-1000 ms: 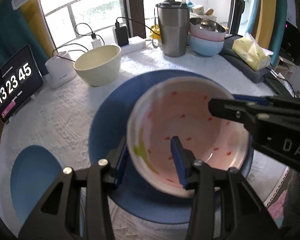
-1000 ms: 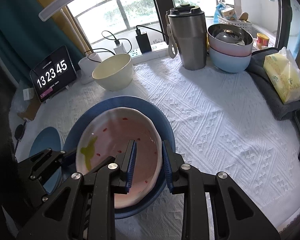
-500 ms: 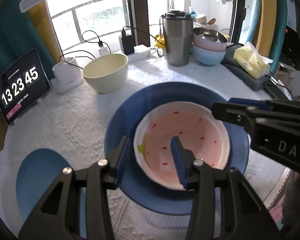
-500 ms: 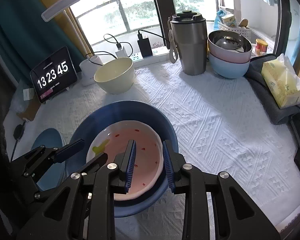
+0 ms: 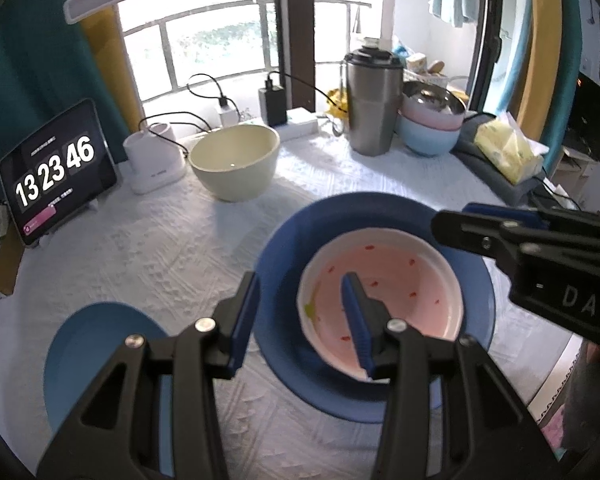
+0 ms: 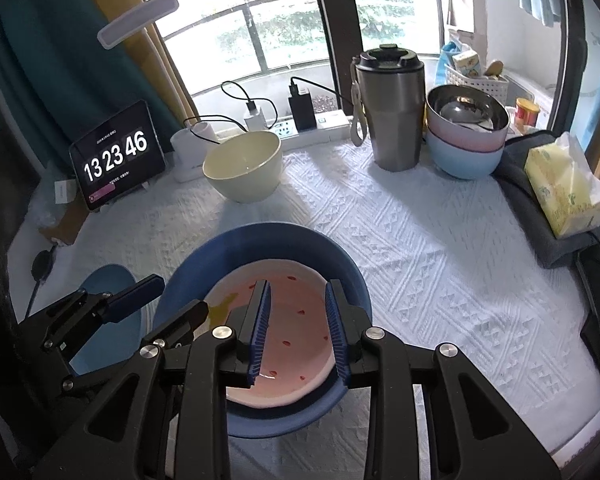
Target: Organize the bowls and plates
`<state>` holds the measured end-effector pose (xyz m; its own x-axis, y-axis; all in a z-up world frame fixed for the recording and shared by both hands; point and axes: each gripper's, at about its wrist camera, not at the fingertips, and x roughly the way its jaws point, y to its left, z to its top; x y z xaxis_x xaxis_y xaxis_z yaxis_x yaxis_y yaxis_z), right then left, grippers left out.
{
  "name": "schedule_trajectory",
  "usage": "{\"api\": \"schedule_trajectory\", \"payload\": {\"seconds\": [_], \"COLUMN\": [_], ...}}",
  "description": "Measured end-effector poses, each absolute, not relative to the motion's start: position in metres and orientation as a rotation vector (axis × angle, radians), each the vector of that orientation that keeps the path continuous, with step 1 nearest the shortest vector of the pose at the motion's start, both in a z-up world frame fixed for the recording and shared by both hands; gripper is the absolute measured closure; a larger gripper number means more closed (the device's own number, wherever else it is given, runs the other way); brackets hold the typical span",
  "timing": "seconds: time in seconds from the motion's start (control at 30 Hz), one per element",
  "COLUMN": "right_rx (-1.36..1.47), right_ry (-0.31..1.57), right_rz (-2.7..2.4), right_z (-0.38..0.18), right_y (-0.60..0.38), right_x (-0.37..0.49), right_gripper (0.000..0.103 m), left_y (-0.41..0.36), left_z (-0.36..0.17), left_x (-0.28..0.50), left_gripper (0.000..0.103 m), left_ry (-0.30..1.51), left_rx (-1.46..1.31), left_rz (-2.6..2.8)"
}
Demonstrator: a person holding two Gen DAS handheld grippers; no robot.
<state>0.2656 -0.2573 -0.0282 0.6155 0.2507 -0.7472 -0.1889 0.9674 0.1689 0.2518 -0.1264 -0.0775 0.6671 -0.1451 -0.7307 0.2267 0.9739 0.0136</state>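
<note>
A pink plate (image 5: pixel 384 292) with red specks lies flat inside a large dark blue plate (image 5: pixel 288 252) on the white cloth. My left gripper (image 5: pixel 300 320) hovers open over their left edge, one finger above the pink plate and the other outside the blue rim. Neither pad presses on anything. My right gripper (image 6: pixel 298 332) stands open above the pink plate (image 6: pixel 296 320), and its right finger covers the plate's right rim. A cream bowl (image 5: pixel 234 168) sits behind. At the back right is a stack of bowls (image 5: pixel 430 124).
A small light blue plate (image 5: pixel 96 352) lies at the near left. A steel tumbler (image 6: pixel 392 112), a tablet clock (image 6: pixel 116 156), chargers and cables line the back edge. A tissue pack (image 6: pixel 568 188) on grey cloth sits at the right. The table's edge runs close below the blue plate.
The pink plate was raised and tilted close to the cameras; now it lies flat in the blue plate. My left gripper has drawn up and back, and the right one has barely moved.
</note>
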Motion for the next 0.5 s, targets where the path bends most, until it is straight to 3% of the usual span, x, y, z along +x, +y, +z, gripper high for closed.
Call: {"api": "schedule_trajectory", "payload": {"seconds": [0.5], "right_rx": [0.056], "right_ry": [0.838], "right_rz": [0.271], "right_z": [-0.013], "right_y": [-0.232], "right_x": [0.278], "right_gripper": [0.073], "left_y": [-0.094], "left_z": [-0.055], "left_x": [0.259], "left_gripper": [0.058], "left_ry": [0.752], "left_rx": [0.073], "left_rz": [-0.196]}}
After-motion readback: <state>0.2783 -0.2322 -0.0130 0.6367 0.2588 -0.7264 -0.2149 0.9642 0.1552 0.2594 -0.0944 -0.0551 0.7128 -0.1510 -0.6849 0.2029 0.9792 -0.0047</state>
